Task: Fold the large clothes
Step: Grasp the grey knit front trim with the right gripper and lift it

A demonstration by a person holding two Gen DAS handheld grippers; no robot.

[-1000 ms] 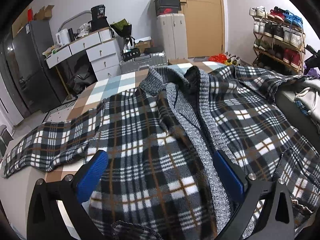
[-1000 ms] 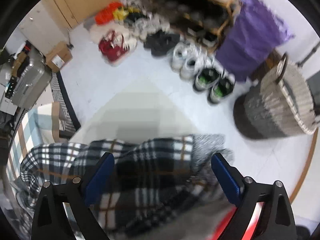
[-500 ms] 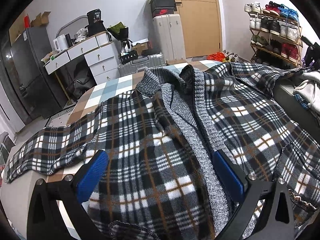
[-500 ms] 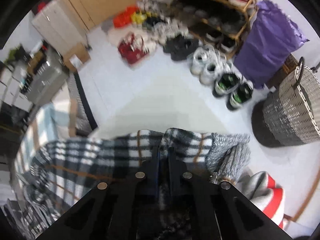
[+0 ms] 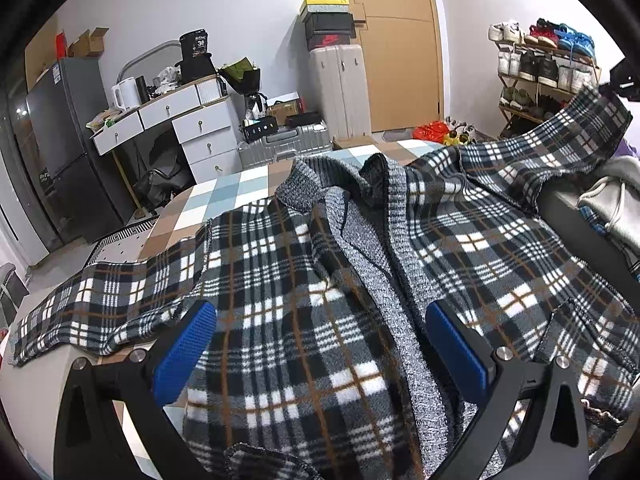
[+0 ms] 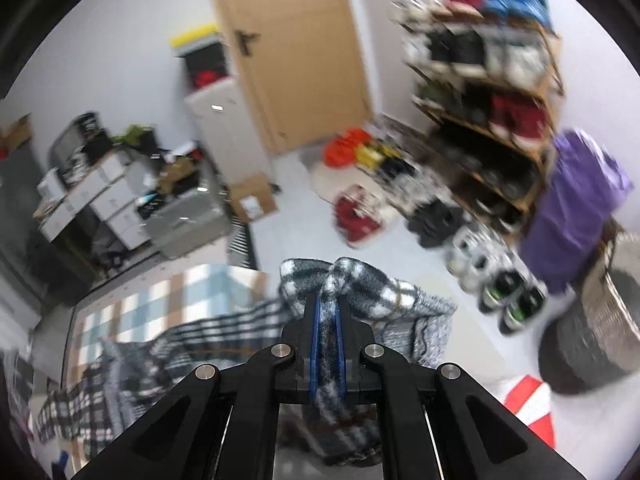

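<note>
A large plaid fleece jacket [image 5: 280,288] with grey knit collar and front bands lies open, face up, on a checkered table [image 5: 224,196]. My left gripper [image 5: 320,344] hovers open over its lower front, blue pads on either side of the grey band, with nothing pinched. Its left sleeve [image 5: 100,304] lies flat across the table. The right sleeve [image 5: 560,136] is lifted into the air at the far right. In the blurred right wrist view my right gripper [image 6: 328,308] is shut on that plaid sleeve's cuff [image 6: 348,280], which bunches out past the pads.
A white drawer desk [image 5: 172,128], dark fridge [image 5: 60,152], suitcases [image 5: 340,88] and wooden door [image 5: 396,40] stand behind the table. A shoe rack [image 6: 480,92], purple bag [image 6: 572,208], woven basket [image 6: 600,320] and several shoes line the floor at right. Pale clothes [image 5: 612,200] lie right of the jacket.
My right gripper closed on the sleeve cuff, then rose and tilted up, lifting the sleeve off the table's edge. The left gripper stayed open over the jacket front.
</note>
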